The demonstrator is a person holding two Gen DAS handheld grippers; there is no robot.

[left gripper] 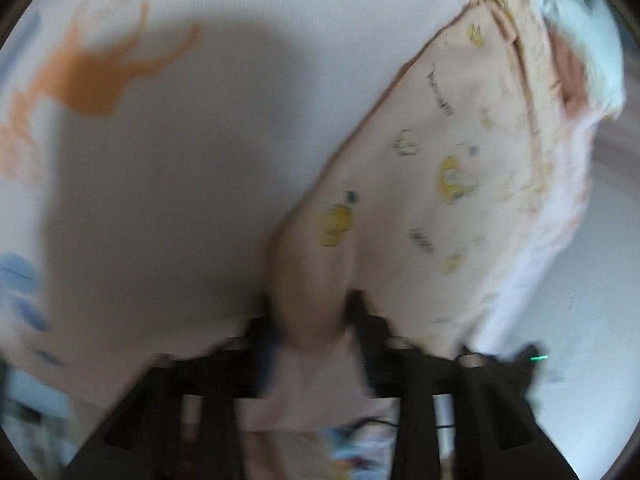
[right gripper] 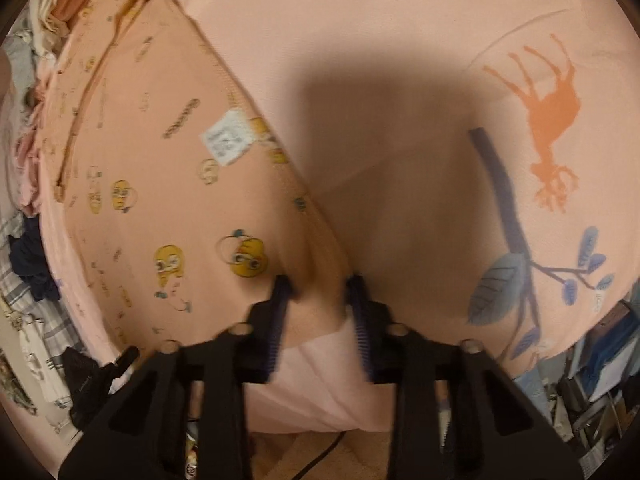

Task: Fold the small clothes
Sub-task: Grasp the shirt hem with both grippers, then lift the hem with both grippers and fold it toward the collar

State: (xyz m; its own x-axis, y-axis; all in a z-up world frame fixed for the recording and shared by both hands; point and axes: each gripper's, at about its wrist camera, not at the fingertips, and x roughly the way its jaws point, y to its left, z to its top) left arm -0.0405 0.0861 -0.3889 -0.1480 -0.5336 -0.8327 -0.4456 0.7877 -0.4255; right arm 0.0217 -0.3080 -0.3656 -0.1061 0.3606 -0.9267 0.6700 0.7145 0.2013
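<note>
Left wrist view, nearest: the left gripper (left gripper: 310, 308) points steeply down, its two black fingers (left gripper: 362, 312) pinched on a bunched fold at the near corner of the small pink garment (left gripper: 452, 184), which carries yellow cartoon prints. From the pinch the garment runs away to the upper right, lying flat on a pale sheet (left gripper: 224, 152) printed with an orange animal (left gripper: 92, 76) and blue leaves at the left edge. Beyond the garment's far end a blurred heap of other clothes (left gripper: 580, 60) lies at the sheet's edge. The whole view is blurred.

Right wrist view, nearest: the right gripper (right gripper: 318, 284) likewise clamps a raised fold of the same garment's (right gripper: 168, 184) corner between its ribbed fingers (right gripper: 280, 292). The garment spreads up and left from the grip; a white label (right gripper: 229, 141) shows near its right-hand edge. To the right lies the sheet's (right gripper: 360, 20) orange animal print (right gripper: 548, 120) above a blue branch with leaves (right gripper: 504, 280). At the far left is a pile of mixed clothes (right gripper: 32, 80).
</note>
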